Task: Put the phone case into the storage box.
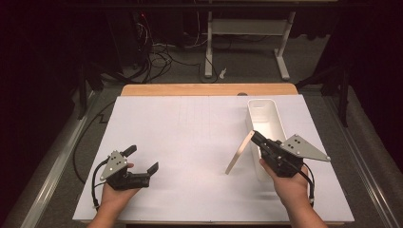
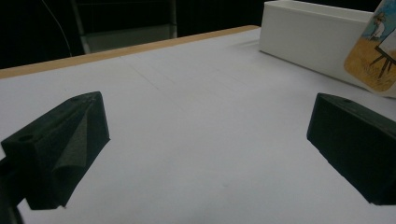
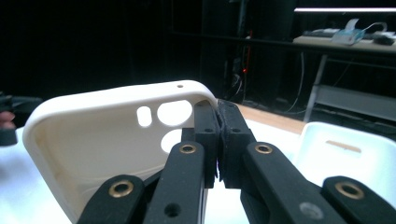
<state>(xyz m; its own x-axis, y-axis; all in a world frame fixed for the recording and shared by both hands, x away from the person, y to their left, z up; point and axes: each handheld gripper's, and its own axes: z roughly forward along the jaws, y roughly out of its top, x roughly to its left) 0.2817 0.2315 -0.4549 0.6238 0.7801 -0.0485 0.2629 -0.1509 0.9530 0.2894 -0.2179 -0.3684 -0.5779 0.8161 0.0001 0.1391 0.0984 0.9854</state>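
A dark room around a wooden table (image 1: 209, 89) topped with a white sheet (image 1: 190, 142); grey floor (image 1: 247, 66) behind it, strewn with black cables (image 1: 157, 59); a white desk frame (image 1: 247, 28) stands beyond.

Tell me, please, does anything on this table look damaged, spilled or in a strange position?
Nothing looks damaged or spilled. The phone case is tilted off the table only because the right tongs grip its edge. The white bin stands upright; the left tongs hang open.

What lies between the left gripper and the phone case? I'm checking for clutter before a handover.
Nothing: in the high view, bare white table separates the left gripper from the phone case.
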